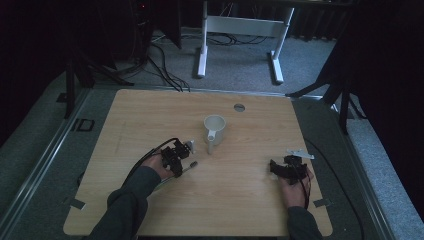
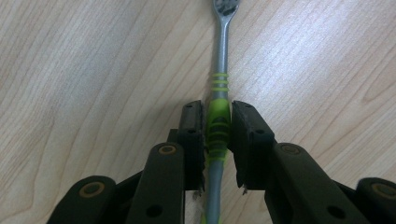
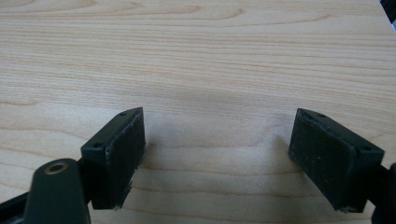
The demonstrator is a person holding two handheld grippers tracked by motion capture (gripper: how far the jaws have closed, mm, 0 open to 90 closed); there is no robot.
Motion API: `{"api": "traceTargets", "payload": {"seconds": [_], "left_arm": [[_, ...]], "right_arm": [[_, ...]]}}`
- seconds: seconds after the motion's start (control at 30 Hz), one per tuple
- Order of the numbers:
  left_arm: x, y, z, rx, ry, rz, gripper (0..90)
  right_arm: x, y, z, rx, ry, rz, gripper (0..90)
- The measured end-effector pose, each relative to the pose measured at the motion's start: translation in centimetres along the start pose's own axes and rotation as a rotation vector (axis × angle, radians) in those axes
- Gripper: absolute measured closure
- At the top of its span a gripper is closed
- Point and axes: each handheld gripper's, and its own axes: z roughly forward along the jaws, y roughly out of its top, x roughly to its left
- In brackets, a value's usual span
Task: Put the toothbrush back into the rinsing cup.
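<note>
Gripping a grey toothbrush with a lime-green rubber grip (image 2: 218,126), left gripper (image 2: 217,140) clenched across the green section, jaws pressing both sides. Long axis running straight out between the jaws toward 12 o'clock in the left gripper view, bristle head (image 2: 226,6) at the far end, lying on or just above the light wooden table (image 2: 93,70); contact hard to judge. Seen from the high view: left gripper (image 1: 176,159) at about 8 o'clock from the white ceramic mug with a handle (image 1: 214,131), brush tip (image 1: 192,165) pointing toward 3 o'clock, near the mug but apart from it. Left hand clearly nearer the mug than the right gripper (image 1: 276,167), which sits well apart at about 4 o'clock. Right gripper view: jaws (image 3: 217,158) spread wide, released, bare table between. Green grip readable up close; mug's position readable from above.
</note>
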Motion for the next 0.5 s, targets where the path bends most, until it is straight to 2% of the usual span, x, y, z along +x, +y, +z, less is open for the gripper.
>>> {"api": "traceTargets", "payload": {"seconds": [0.5], "left_arm": [[-0.11,0.18,0.27,0.010,-0.011,0.005,77.8]], "right_arm": [[0.00,0.00,0.00,0.000,0.000,0.000,18.1]]}}
